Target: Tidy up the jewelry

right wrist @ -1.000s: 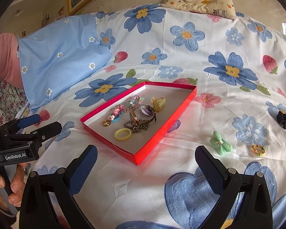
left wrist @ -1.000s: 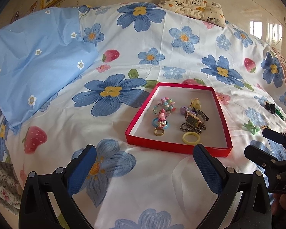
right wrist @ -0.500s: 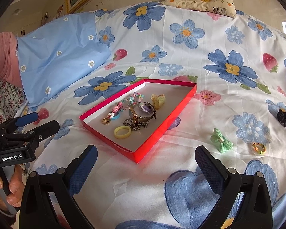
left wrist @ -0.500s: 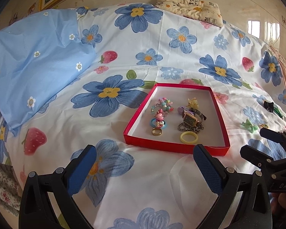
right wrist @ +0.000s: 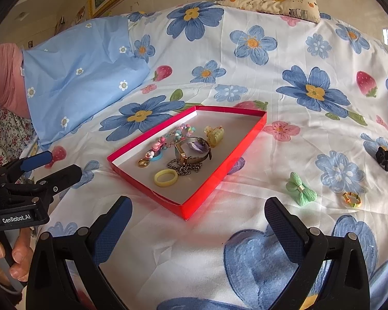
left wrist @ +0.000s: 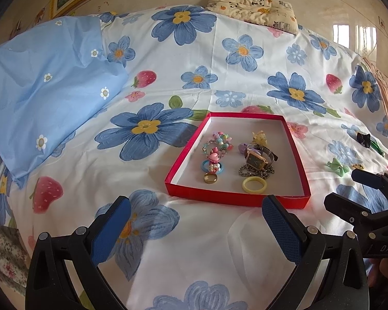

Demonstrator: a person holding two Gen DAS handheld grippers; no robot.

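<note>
My left claw [left wrist: 194, 222] hangs wide open above the bed [left wrist: 168, 258], its blue pads [left wrist: 280, 228] empty and well apart; nothing is gripped. My right claw [right wrist: 197, 223] is spread just as wide and also holds nothing, poised low over the sheet. Each claw appears in the other's view, flanking the work area, which I judge to be a ready stance before the next pick.

Just ahead of both claws lies the red tray [left wrist: 235, 198], shallow and open-topped so pieces can be dropped in from above. Inside it sit a yellow ring [left wrist: 254, 185] nearest me, a gold ring [left wrist: 211, 178], a watch [left wrist: 258, 160] resting on a chain [left wrist: 256, 172], a beaded bracelet [left wrist: 218, 142] and a yellow clip [left wrist: 259, 137].

Outside the tray, to its right on the sheet, remain a green bow [right wrist: 300, 192], a small gold ring [right wrist: 351, 199] just beside it, and a black bow [right wrist: 386, 158] farther off. These lie on my right claw's side, so I judge that claw should collect them; the green bow is nearest.
</note>
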